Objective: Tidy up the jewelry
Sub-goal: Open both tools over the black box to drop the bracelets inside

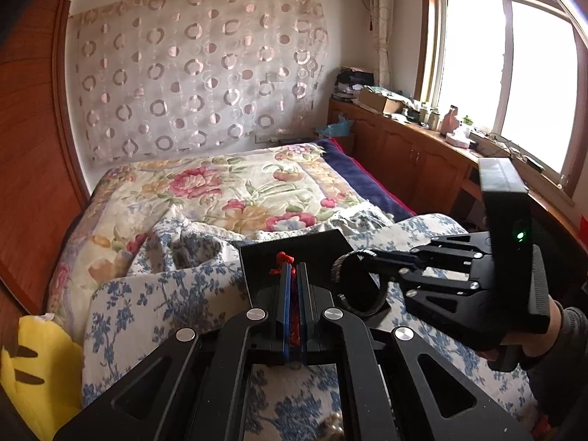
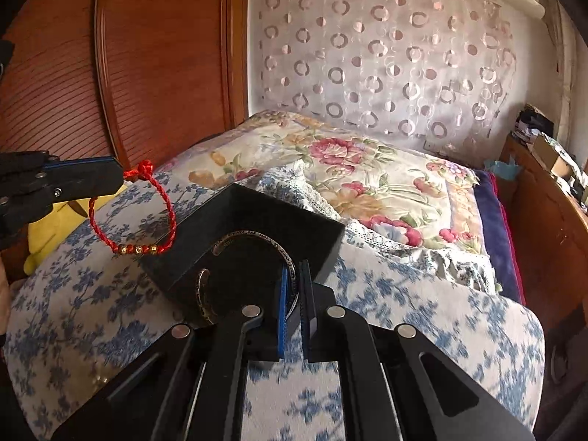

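Left gripper (image 1: 293, 275): jaws pressed together on the red cord bracelet (image 2: 136, 213). In the left wrist view the red knot pokes out above the blue pads at lower centre and a red strand runs down between them. In the right wrist view this gripper enters from the left edge (image 2: 110, 180).

Red cord bracelet: in the right wrist view it hangs as a loop from the left gripper's tip at centre left, with gold and red beads at its lowest point. The beads sit just at the left edge of the black box (image 2: 257, 220); whether they touch it cannot be told.

Right gripper (image 2: 294, 283): jaws clamped on the silver bangle (image 2: 253, 237), pinching its right side between the blue pads at lower centre. In the left wrist view it reaches in from the right (image 1: 364, 255), held by a gloved hand (image 1: 544, 334).

Silver bangle: an open metal cuff with lettering on its band. In the right wrist view it arcs up and left from the pads, in front of the black box's opening.

Black box: open, resting on the blue floral quilt (image 2: 422, 312), directly ahead of both grippers.

Bed: a flowered bedspread (image 1: 220, 191) lies beyond the quilt, in the upper half of both views.

Yellow cushion (image 1: 40, 364): lower left corner of the left wrist view.
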